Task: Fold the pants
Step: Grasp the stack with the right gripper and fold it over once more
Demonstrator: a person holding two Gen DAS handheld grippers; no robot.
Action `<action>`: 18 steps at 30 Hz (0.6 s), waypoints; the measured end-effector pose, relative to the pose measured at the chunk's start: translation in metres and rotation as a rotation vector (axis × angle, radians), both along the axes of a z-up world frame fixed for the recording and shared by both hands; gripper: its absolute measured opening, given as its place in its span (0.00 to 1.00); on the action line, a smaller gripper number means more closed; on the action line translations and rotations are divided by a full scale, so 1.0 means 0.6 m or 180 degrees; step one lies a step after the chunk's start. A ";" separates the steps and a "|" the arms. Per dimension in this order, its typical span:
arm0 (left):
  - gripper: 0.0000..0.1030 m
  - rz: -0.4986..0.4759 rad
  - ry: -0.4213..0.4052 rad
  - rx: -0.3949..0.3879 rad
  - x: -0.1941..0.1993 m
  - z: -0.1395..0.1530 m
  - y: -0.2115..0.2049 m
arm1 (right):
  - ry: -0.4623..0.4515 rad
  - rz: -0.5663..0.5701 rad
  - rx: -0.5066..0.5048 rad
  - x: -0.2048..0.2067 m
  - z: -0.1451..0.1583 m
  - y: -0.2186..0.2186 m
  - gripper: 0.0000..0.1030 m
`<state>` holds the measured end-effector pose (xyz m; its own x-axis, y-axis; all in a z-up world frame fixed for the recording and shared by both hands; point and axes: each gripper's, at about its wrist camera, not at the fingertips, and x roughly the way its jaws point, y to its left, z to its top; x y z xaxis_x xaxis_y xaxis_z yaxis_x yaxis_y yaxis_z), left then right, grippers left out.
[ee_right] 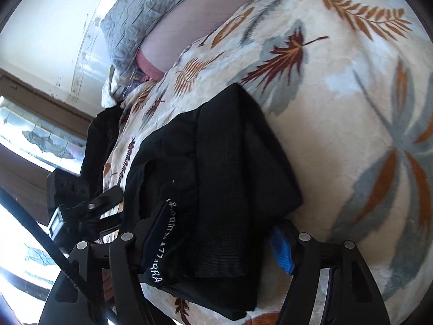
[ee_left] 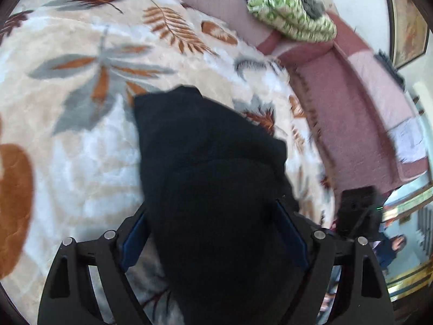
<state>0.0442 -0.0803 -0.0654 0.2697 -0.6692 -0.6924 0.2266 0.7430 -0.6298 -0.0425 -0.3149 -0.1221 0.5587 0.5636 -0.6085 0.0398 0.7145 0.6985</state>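
Note:
The black pants (ee_left: 213, 168) lie folded in a thick bundle on the leaf-patterned blanket (ee_left: 81, 135). In the left wrist view the bundle fills the space between my left gripper's (ee_left: 213, 233) wide-apart blue-padded fingers (ee_left: 134, 243) and covers their tips. In the right wrist view the pants (ee_right: 216, 168) show stacked layers and a waistband with white lettering (ee_right: 159, 243). My right gripper (ee_right: 213, 243) is spread wide around the near end of the bundle; its blue pad (ee_right: 282, 252) shows beside the cloth. The left gripper (ee_right: 92, 208) shows at the far left there.
A pink mattress (ee_left: 338, 94) runs along the blanket's far side, with a green patterned cloth (ee_left: 289, 8) on it. A grey pillow (ee_right: 140, 19) lies by the wall. A black box (ee_left: 354, 208) stands beyond the bed edge. A person (ee_left: 392, 249) sits on the floor.

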 end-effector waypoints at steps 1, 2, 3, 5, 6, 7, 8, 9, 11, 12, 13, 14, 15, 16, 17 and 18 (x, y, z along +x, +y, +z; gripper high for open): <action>0.75 -0.0025 -0.0061 0.0065 -0.004 0.006 -0.007 | -0.0011 0.0011 -0.0028 0.002 0.001 0.004 0.65; 0.58 -0.0054 -0.0116 0.0114 -0.009 0.015 -0.013 | -0.0021 0.0042 -0.0066 0.004 0.003 0.012 0.56; 0.46 -0.0066 -0.0181 0.0137 -0.014 0.027 -0.014 | -0.0020 0.0073 -0.0122 0.005 0.007 0.018 0.37; 0.40 -0.0071 -0.0251 0.0051 -0.020 0.045 -0.006 | -0.0124 0.0102 -0.0228 0.000 0.026 0.033 0.31; 0.40 -0.0051 -0.0266 0.0017 -0.020 0.054 -0.001 | -0.0181 0.0121 -0.0252 -0.002 0.038 0.037 0.29; 0.40 -0.0028 -0.0291 0.0011 -0.018 0.061 0.003 | -0.0232 0.0137 -0.0255 -0.002 0.048 0.040 0.29; 0.40 -0.0007 -0.0322 0.0010 -0.014 0.069 0.006 | -0.0282 0.0149 -0.0248 0.000 0.058 0.043 0.29; 0.40 0.0027 -0.0353 0.0000 -0.004 0.078 0.011 | -0.0336 0.0162 -0.0241 0.004 0.070 0.048 0.29; 0.40 0.0123 -0.0374 -0.0052 0.021 0.092 0.021 | -0.0445 0.0186 -0.0303 0.019 0.093 0.058 0.29; 0.40 0.0153 -0.0386 -0.0070 0.032 0.098 0.026 | -0.0497 0.0196 -0.0360 0.029 0.105 0.061 0.29; 0.40 0.0183 -0.0424 -0.0055 0.049 0.106 0.030 | -0.0526 0.0195 -0.0386 0.040 0.112 0.064 0.29; 0.40 0.0203 -0.0457 -0.0024 0.063 0.112 0.030 | -0.0553 0.0192 -0.0391 0.053 0.120 0.065 0.29; 0.40 0.0230 -0.0499 0.0016 0.081 0.118 0.032 | -0.0583 0.0190 -0.0406 0.069 0.128 0.067 0.29; 0.40 0.0256 -0.0524 0.0048 0.101 0.122 0.034 | -0.0609 0.0178 -0.0432 0.087 0.134 0.072 0.29; 0.40 0.0275 -0.0529 0.0073 0.115 0.122 0.033 | -0.0622 0.0173 -0.0437 0.097 0.138 0.072 0.29; 0.40 0.0304 -0.0530 0.0130 0.132 0.119 0.033 | -0.0629 0.0168 -0.0446 0.115 0.140 0.076 0.29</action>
<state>0.1236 -0.0603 0.0062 0.4437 -0.6073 -0.6590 0.2524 0.7903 -0.5584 0.0264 -0.2695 -0.0379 0.6467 0.5129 -0.5645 -0.1276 0.8024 0.5830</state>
